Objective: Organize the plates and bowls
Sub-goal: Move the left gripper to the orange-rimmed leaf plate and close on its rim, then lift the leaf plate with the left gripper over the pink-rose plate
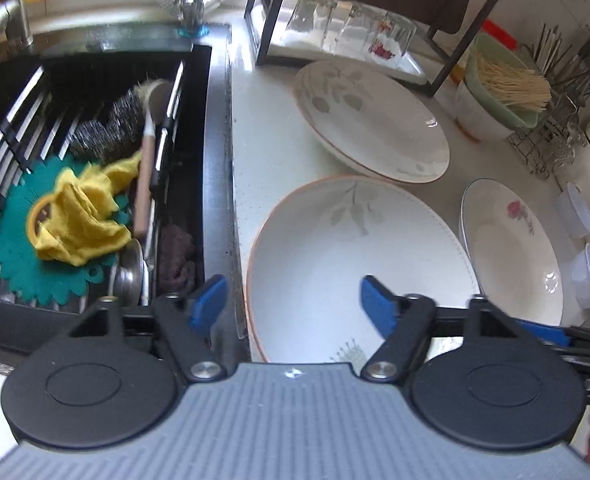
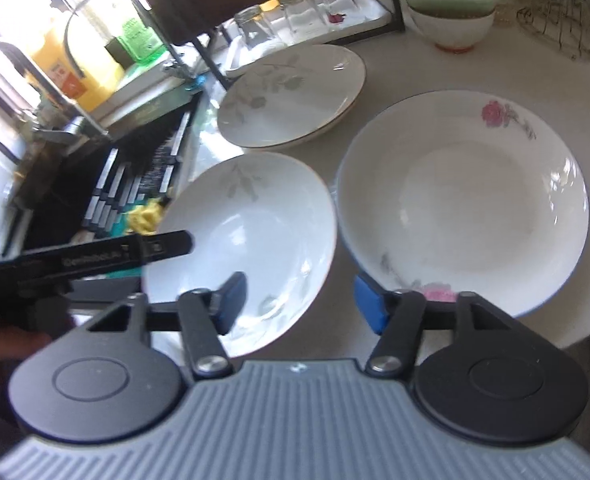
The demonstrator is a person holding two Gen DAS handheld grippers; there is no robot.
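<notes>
Left tool [image 1: 291, 300] hangs released, blue pads spread, over the near rim of the leaf-print bowl [image 1: 355, 264] at the tabletop [image 1: 271, 148] edge beside the sink [image 1: 95, 168]; the tool body cuts off the bowl's near rim. Right tool [image 2: 299, 300] is also released and empty, straddling the gap between that bowl [image 2: 251, 220] and the rose plate [image 2: 467, 200], which lie just beside each other; whether they touch is unclear. Leaf-print plates [image 1: 371, 120] look stacked nearer the tabletop's back edge, count hard to make out; small white bowls [image 1: 587, 248] at the right are cut off.
</notes>
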